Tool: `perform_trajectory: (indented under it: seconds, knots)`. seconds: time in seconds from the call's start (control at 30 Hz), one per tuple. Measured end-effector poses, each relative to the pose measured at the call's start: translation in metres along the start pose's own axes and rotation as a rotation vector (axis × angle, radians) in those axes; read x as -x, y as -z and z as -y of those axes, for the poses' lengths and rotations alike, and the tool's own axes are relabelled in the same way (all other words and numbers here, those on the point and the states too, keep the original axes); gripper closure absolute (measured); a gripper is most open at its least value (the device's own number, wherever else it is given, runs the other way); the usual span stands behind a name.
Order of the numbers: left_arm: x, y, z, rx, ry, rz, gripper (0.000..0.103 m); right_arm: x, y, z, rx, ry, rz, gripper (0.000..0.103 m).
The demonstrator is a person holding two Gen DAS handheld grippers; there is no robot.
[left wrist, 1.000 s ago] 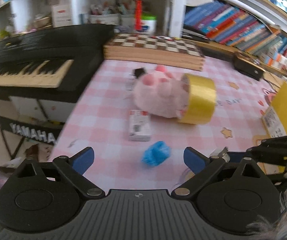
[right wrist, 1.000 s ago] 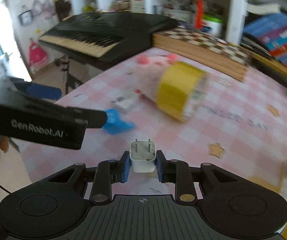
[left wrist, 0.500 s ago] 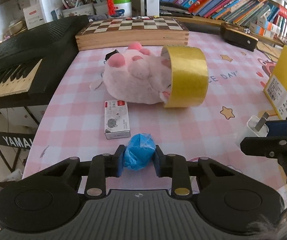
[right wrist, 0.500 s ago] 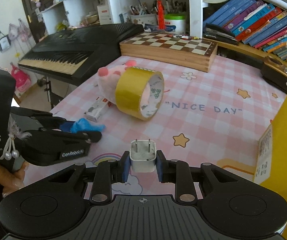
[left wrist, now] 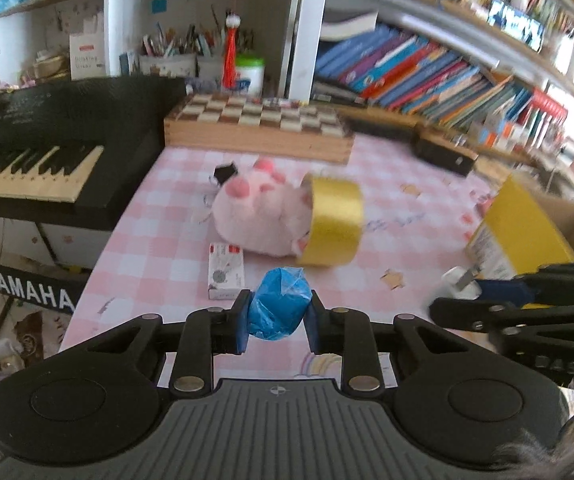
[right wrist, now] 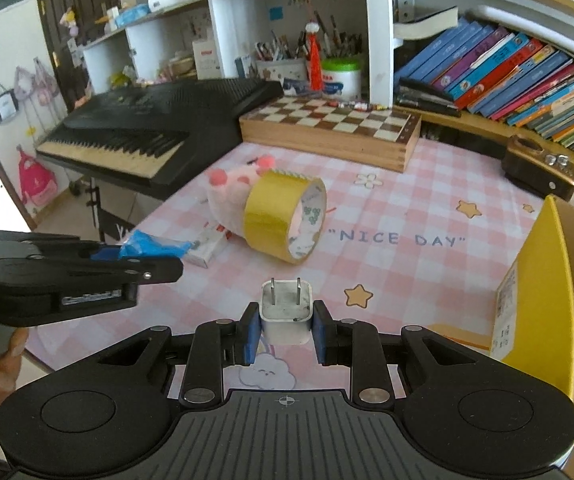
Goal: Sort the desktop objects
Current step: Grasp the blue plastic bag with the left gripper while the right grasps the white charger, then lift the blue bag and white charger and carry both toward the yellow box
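Your left gripper (left wrist: 278, 316) is clamped on the blue bag wad (left wrist: 279, 307), held above the worktop (right wrist: 427, 208); your right gripper (right wrist: 286, 330) grips the white charger (right wrist: 286, 312). Both are picked; next, carry each rightward into the yellow box (right wrist: 543, 288).

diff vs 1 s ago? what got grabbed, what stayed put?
Left gripper closed on the blue plastic wad and lifted it off the tablecloth. Right gripper kept holding the white charger plug. Plush pig, gold tape roll and small white box stayed put.
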State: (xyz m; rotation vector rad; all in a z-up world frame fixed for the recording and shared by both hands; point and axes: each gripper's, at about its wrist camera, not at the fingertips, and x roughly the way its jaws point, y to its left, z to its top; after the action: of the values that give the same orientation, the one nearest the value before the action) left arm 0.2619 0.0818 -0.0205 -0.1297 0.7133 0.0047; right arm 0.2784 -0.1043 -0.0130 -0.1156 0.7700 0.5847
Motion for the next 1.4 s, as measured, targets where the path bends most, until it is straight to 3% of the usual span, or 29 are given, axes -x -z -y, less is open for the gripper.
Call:
perform_trajectory:
  seconds: [0.73,1.4]
  knots:
    - [0.111,0.041,-0.011,0.026,0.113,0.111,0.079,0.074,0.045,-0.057,-0.048,0.037,0.057,0.078]
    - [0.188,0.108,-0.019,0.010,0.152,0.117,0.080,0.140,0.107,-0.105,-0.081,0.086,0.096,0.078]
